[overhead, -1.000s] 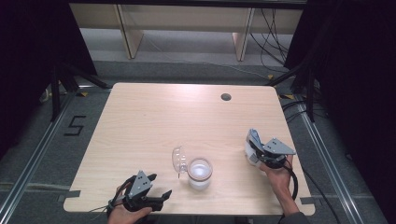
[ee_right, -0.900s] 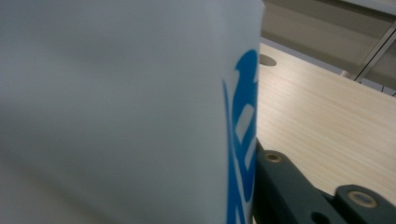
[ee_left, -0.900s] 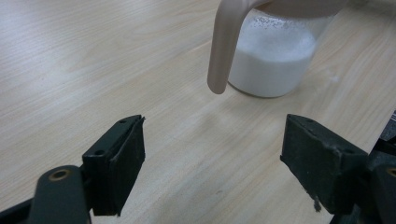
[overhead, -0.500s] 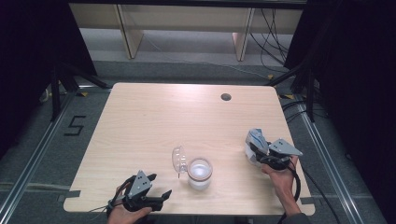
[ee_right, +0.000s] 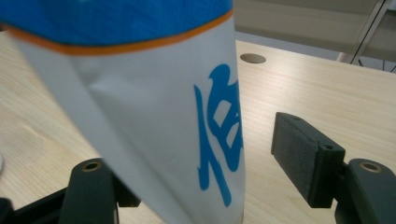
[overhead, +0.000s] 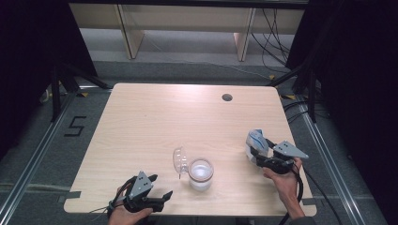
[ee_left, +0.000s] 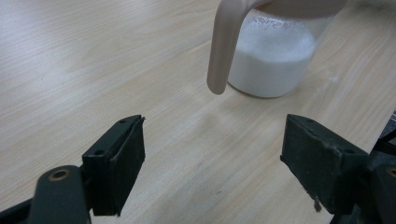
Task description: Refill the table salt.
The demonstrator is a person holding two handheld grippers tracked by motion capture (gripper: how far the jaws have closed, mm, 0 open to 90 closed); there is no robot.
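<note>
A clear jar [overhead: 200,173] of white powder stands near the table's front middle, its hinged lid [overhead: 179,161] flipped open to the left. In the left gripper view the jar [ee_left: 275,56] is just ahead, beyond my left gripper [ee_left: 212,154]. My left gripper [overhead: 161,186] rests open at the front left with nothing between its jaws. A white bag with blue print [overhead: 256,140] stands at the right. My right gripper [overhead: 254,155] has just been opening. The bag [ee_right: 154,102] is between its jaws, and the right pad [ee_right: 299,149] stands clear of it.
The light wooden table [overhead: 164,117] has a round cable hole [overhead: 227,97] near its far edge, seen too as the hole [ee_right: 252,58] beyond the bag. Dark frames and cables surround the table; shelving stands behind it.
The right gripper's jaws have opened off the bag, which stays upright on the table. The right hand shifted slightly rightward. The left gripper and jar have not moved.
</note>
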